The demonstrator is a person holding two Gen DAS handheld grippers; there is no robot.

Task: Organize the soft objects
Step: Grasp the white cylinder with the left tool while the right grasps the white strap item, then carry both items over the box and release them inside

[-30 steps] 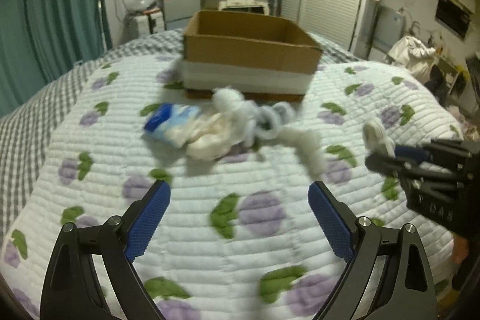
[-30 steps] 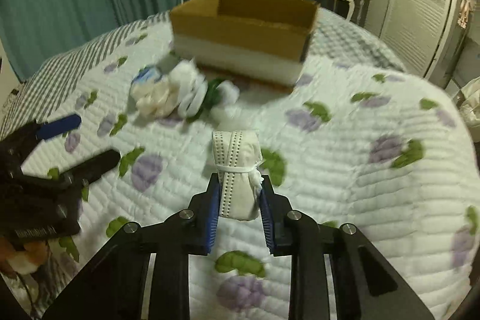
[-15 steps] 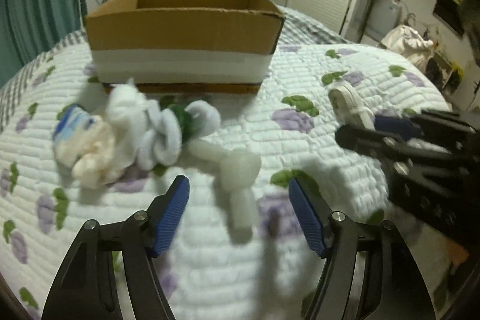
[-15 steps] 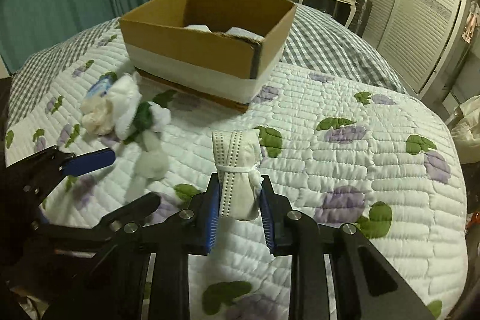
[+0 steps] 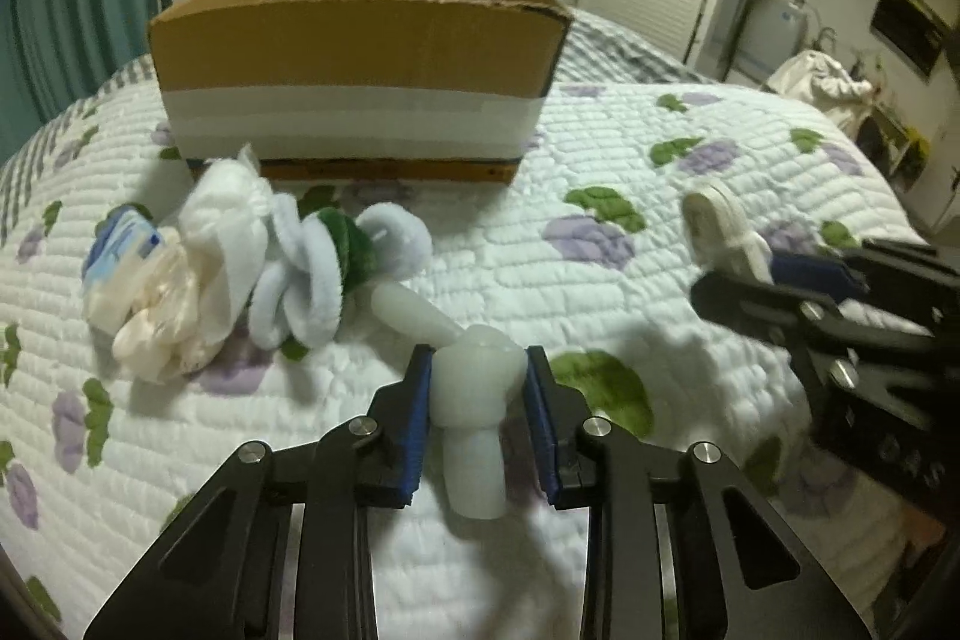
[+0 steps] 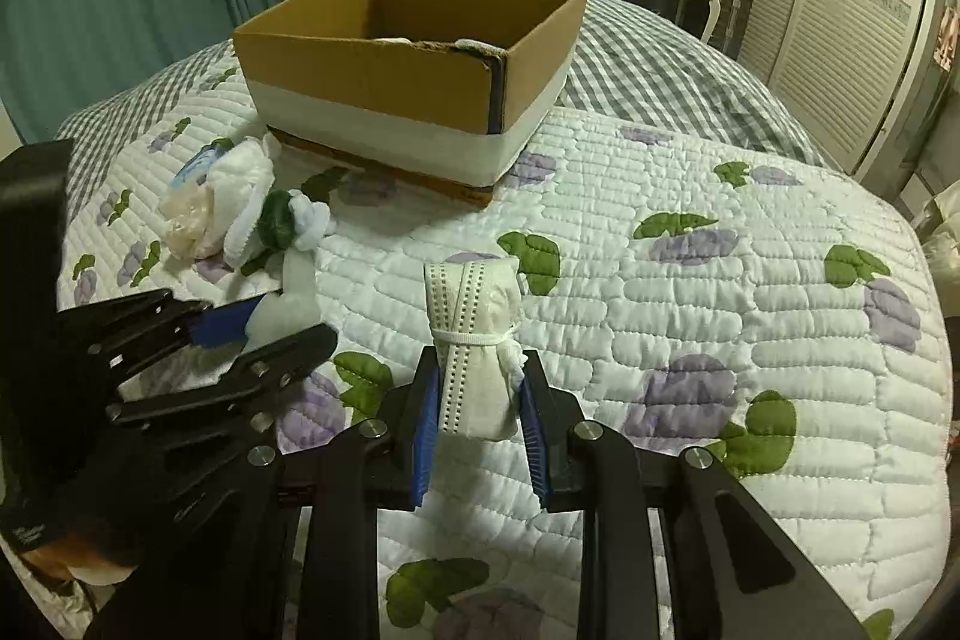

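A pale soft piece (image 5: 474, 388), lying on the quilted bed (image 5: 600, 292), is clamped between the jaws of the left gripper (image 5: 477, 400). A tied white cloth bundle (image 6: 474, 340) is held upright in the right gripper (image 6: 477, 400). More soft items (image 5: 240, 256) are heaped beside the cardboard box (image 5: 360, 64).

I see a matt brown cardboard box (image 5: 360, 40) with a smooth white band, on a quilted cloth bedcover (image 6: 690, 310). My left gripper (image 5: 478, 388), matt black with ribbed blue pads (image 5: 418, 400), presses a smooth, waxy white piece (image 5: 474, 400). The right gripper (image 6: 478, 400) presses a woven cloth roll (image 6: 474, 340).
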